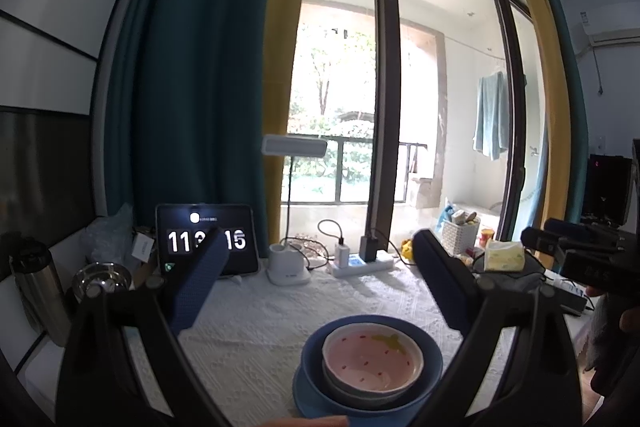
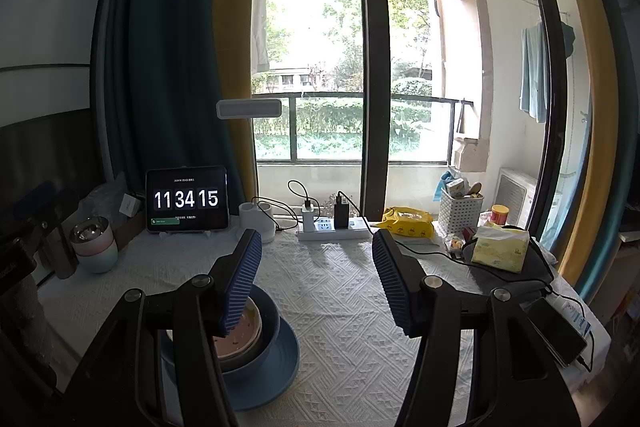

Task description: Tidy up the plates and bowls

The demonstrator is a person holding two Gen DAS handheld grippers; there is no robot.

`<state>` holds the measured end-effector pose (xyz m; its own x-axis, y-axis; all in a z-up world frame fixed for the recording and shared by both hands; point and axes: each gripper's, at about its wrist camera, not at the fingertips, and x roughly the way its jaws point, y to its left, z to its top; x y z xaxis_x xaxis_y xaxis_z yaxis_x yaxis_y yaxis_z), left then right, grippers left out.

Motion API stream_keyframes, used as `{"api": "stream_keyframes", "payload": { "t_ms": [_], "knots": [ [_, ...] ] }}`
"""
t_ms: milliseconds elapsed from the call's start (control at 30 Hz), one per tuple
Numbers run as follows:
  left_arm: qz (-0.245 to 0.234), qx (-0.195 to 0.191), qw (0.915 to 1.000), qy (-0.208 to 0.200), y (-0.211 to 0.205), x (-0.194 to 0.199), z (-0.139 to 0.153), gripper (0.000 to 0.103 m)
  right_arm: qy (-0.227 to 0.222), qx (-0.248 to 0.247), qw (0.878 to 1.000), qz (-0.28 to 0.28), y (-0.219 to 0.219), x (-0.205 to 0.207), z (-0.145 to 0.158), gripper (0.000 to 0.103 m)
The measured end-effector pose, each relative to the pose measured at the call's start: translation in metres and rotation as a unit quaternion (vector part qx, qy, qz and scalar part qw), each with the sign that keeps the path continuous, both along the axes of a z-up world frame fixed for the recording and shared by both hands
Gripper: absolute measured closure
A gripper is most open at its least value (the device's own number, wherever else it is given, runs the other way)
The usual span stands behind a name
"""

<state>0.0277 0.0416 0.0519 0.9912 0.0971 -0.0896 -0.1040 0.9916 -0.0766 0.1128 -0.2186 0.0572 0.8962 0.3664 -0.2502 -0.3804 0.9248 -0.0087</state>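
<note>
A pink strawberry-pattern bowl [image 1: 373, 358] sits nested in a blue bowl [image 1: 430, 357], which stands on a blue plate [image 1: 306, 397] on the white tablecloth. My left gripper [image 1: 316, 267] is open and empty, held above and behind the stack. In the right wrist view the same stack shows at lower left: pink bowl [image 2: 250, 327], blue bowl [image 2: 268, 323], blue plate [image 2: 280, 363], partly hidden by my left finger. My right gripper [image 2: 318, 283] is open and empty, to the right of the stack.
At the table's back stand a tablet clock [image 2: 186, 199], a desk lamp [image 2: 256, 215], a power strip [image 2: 332, 229], a white basket [image 2: 460, 213] and a tissue pack [image 2: 500, 247]. A steel cup [image 2: 95, 243] stands at left. A phone [image 2: 558, 331] lies at right.
</note>
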Motion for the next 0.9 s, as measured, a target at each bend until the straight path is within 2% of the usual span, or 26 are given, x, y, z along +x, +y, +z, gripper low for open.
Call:
{"api": "stream_keyframes", "payload": {
  "t_ms": [900],
  "knots": [
    [-0.002, 0.001, 1.0, 0.001, -0.0016, -0.001, -0.0002, 0.009, 0.001, 0.0, 1.0, 0.0, 0.0014, 0.0012, -0.0008, 0.042]
  ]
}}
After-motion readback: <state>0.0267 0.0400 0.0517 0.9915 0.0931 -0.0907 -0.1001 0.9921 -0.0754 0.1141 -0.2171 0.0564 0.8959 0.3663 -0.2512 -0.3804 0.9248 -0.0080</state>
